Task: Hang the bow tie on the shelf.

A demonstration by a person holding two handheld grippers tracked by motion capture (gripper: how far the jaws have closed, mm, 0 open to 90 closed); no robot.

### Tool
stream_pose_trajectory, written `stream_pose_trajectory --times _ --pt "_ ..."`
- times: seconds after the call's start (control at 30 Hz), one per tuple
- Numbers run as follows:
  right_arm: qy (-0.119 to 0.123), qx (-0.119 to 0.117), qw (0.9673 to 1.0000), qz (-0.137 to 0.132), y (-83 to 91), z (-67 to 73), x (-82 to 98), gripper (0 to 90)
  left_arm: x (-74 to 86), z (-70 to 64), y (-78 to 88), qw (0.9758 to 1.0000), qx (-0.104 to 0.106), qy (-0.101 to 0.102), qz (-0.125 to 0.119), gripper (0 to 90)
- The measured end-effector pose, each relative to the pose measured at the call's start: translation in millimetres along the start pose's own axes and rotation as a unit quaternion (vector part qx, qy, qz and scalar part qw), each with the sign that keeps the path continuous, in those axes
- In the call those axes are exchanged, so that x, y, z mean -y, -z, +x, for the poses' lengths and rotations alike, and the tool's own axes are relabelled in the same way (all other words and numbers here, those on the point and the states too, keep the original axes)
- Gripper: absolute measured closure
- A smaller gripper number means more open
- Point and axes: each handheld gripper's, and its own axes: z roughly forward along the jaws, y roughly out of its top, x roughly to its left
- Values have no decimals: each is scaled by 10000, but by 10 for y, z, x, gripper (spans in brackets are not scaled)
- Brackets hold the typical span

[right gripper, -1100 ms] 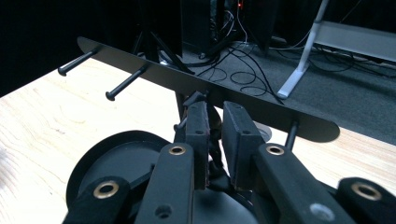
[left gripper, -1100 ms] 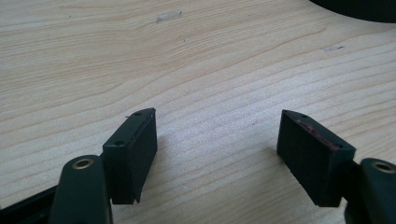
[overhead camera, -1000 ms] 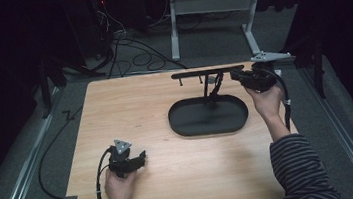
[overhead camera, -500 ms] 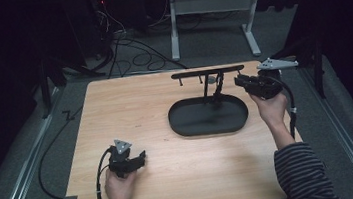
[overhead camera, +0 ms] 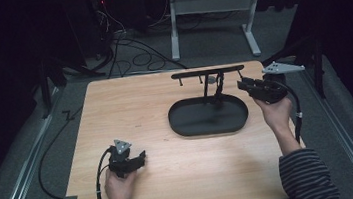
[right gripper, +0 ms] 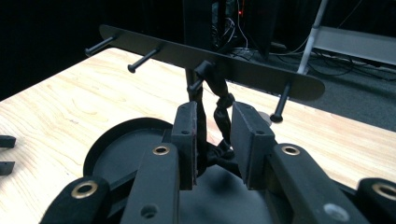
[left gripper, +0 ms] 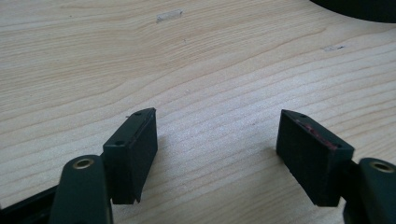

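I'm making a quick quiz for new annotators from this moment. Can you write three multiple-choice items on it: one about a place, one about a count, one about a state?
1. Where does the left tool sit?
A. over the bare wood of the table
B. inside the oval tray
C. beside the hanging cord

2. How many pegs stick out of the rack's crossbar?
A. two
B. four
C. seven

3. How do the left tool's jaws stand?
A. shut on the cord
B. shut on nothing
C. wide apart, with nothing between

Key:
1 A, the left gripper view shows the table under its jaws.
2 B, the right gripper view shows four pegs.
3 C, wood grain fills the gap between them.
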Motion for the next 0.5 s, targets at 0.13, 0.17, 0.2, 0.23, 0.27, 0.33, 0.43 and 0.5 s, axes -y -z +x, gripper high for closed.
stream_pose_trajectory --times 0.13,0.17,0.2,0.23,0.27,0.33,0.43,0.5 --pt "-29 37 10000 12 33 -10 42 721 1 -1 -1 10000 -2 -1 -7 297" --pt "-18 37 10000 1 43 -10 47 719 0 -1 0 10000 -4 -5 1 297" --pt "-19 60 10000 -24 61 -6 56 716 0 -2 0 10000 -7 -9 2 298" --pt "-40 67 10000 -33 74 -1 63 715 0 -2 -1 10000 -9 -11 1 298" --pt "-23 90 9999 -42 88 0 70 713 0 -2 -1 10000 -10 -12 1 297" --pt "-21 101 9999 -78 109 0 89 709 0 -3 -1 10000 -16 -14 -1 296" --pt "-37 156 9998 -76 144 -1 124 703 0 -2 -1 10000 -11 -12 2 297" --pt "-18 149 9999 -84 163 -6 146 698 0 -2 -1 10000 -9 -11 0 296"
